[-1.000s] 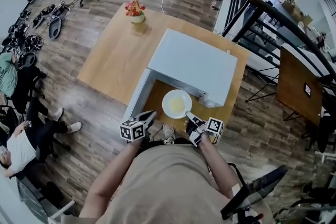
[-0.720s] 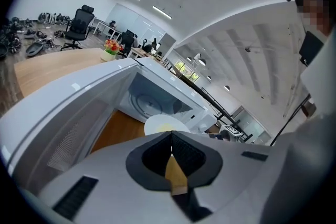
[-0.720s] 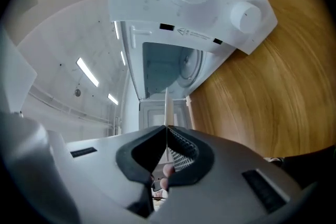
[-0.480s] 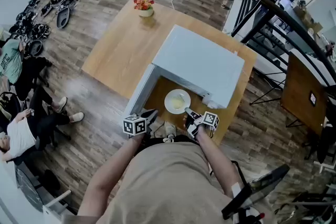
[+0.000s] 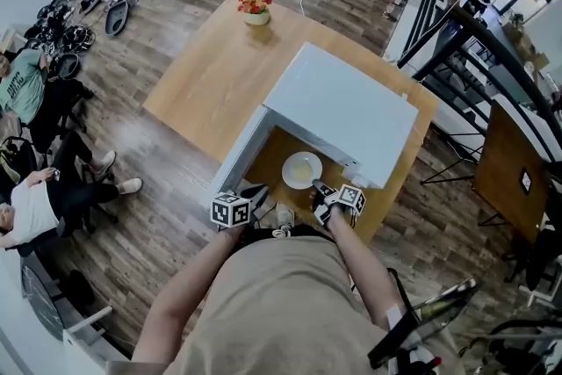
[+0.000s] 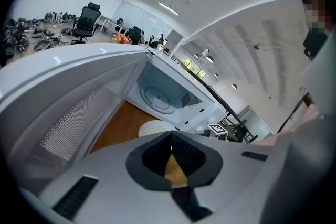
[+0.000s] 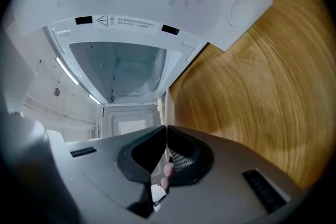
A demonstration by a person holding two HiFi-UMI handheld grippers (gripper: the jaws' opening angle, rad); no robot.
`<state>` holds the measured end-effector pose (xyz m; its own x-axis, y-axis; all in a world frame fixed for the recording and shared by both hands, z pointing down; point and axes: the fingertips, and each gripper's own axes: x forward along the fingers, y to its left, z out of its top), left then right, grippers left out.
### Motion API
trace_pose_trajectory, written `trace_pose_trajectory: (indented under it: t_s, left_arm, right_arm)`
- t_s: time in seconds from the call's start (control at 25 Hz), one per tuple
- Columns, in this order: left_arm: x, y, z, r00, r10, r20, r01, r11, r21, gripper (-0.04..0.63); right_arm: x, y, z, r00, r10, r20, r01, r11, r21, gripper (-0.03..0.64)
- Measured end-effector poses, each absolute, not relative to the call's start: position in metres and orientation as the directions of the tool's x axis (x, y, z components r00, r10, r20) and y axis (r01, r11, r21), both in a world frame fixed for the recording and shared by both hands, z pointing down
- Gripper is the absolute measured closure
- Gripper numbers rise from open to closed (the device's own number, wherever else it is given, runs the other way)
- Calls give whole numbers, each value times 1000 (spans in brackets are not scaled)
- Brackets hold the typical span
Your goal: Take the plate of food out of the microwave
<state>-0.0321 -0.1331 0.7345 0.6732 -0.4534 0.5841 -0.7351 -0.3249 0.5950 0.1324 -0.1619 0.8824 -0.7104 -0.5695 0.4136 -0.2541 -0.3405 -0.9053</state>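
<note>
1. Centrally, the plate (image 5: 301,169), carrying pale yellow food, is shown outside the microwave (image 5: 342,114), over the wooden table (image 5: 211,75) just before the open cavity.
2. The right gripper (image 5: 318,187) is seen clamped on the plate's near rim.
3. The left gripper (image 5: 255,191) is held beside the open door (image 5: 239,152), jaws together, nothing gripped.
4. Whether the plate rests on the table cannot be told.

Head view looks down; all share microwave (image 5: 342,114).
</note>
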Motion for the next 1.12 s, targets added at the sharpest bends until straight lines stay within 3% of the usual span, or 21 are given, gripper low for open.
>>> trace_pose_trajectory:
  t_s: [0.36, 0.56, 0.76, 0.96, 1.04, 1.12]
  left_arm:
    - [-45, -131, 728, 660, -476, 581, -744, -307, 594, 591]
    - [-49, -132, 724, 652, -485, 583, -749, -295, 593, 591]
    - [-49, -135, 721, 648, -480, 591, -756, -316, 573, 591]
    - [-38, -140, 720, 651, -471, 595, -754, -307, 581, 591]
    - [-32, -134, 717, 667, -466, 582, -739, -312, 597, 591]
    - [-34, -129, 709, 673, -473, 568, -731, -311, 607, 591]
  right_arm:
    - [126, -168, 902, -706, -517, 484, -328, -367, -870, 603]
    - [115, -164, 920, -706, -418, 572, -411, -416, -811, 603]
    - [100, -163, 923, -686, -358, 633, -538, -336, -773, 593]
    - [83, -166, 918, -729, -336, 597, -551, -230, -802, 173]
    - [83, -155, 917, -729, -335, 597, -545, -244, -802, 118]
    - [79, -148, 907, -736, -345, 582, -519, -264, -813, 112]
